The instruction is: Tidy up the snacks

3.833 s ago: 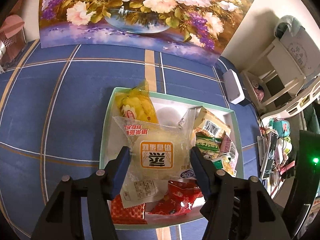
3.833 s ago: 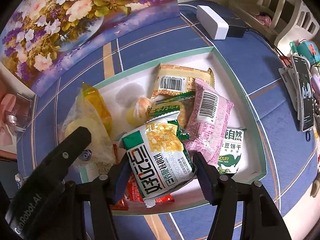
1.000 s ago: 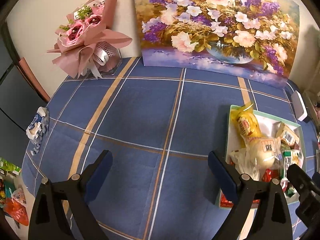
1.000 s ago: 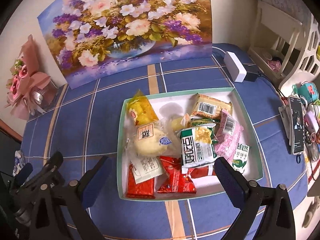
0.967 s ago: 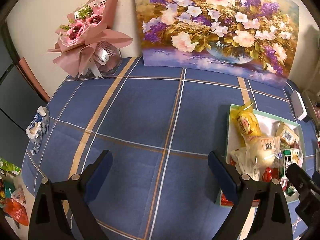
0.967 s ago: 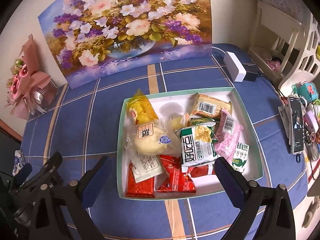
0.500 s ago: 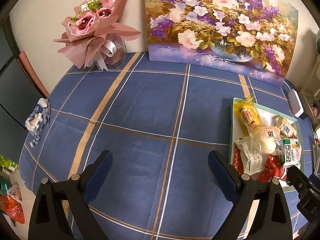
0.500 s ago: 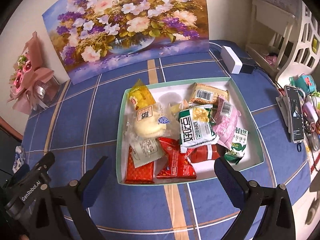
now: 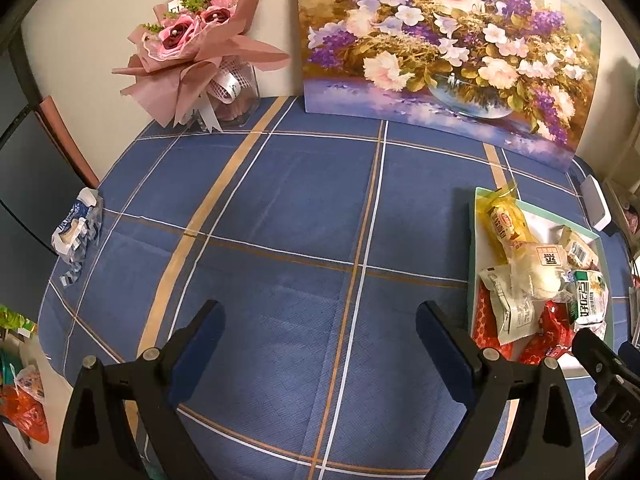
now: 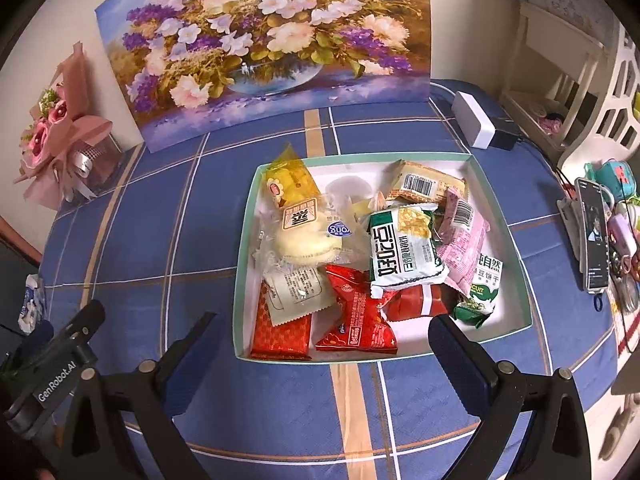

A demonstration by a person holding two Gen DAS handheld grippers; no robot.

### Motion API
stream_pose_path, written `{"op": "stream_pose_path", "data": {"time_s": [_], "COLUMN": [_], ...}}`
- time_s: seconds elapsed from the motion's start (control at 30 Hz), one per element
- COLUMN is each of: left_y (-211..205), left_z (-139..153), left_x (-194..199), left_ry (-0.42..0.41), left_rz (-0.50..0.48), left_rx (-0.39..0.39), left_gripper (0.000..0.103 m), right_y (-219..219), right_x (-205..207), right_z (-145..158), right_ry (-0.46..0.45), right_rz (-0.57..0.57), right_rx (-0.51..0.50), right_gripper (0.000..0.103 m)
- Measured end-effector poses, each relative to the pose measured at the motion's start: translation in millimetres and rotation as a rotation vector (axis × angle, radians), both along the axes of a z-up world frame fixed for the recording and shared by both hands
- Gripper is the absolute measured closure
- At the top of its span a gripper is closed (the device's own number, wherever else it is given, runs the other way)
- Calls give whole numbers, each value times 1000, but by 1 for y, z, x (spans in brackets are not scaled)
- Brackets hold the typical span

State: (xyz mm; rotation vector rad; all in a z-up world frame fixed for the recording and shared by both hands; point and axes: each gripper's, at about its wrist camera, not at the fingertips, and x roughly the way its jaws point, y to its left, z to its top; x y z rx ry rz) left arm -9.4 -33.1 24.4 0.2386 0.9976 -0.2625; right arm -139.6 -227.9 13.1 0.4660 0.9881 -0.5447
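A bench under a blue plaid cloth, a flower painting (image 10: 264, 48) propped at the wall. The snack box (image 10: 496, 216) sits on it, packets heaped inside, the green-and-white packet (image 10: 402, 250) on top with its long axis running away from the camera. It lies straight ahead of the right hand-held gripper (image 10: 320, 338), jaws spread wide and empty. The left hand-held gripper (image 9: 320, 326), equally agape, faces bare cloth with the box off to its right, so the right looks nearer.
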Motion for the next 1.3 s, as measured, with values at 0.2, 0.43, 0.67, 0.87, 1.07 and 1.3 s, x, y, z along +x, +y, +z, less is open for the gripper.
{"op": "stream_pose_path", "data": {"time_s": [0.2,0.43,0.67,0.87,1.07,1.3], "left_y": [-3,-7,-8,-9,-10,-12], "left_z": [-5,-9,-11,-11,-11,-12], "left_x": [4,6,7,7,6,6], "left_ry": [24,45,54,53,46,44], "left_rz": [-2,-6,-7,-10,-17,-22], "left_rx": [4,0,-2,-2,-2,6], "left_gripper": [7,7,7,7,7,7], "right_y": [-1,-5,-4,-3,-3,-3], "right_x": [3,4,5,6,6,6], "right_z": [-1,-3,-5,-6,-6,-6], "right_ry": [8,15,21,26,29,30], "right_rz": [-1,0,4,9,13,12], "right_rx": [-6,-6,-7,-7,-6,-6], "right_gripper": [0,0,0,0,0,0]}}
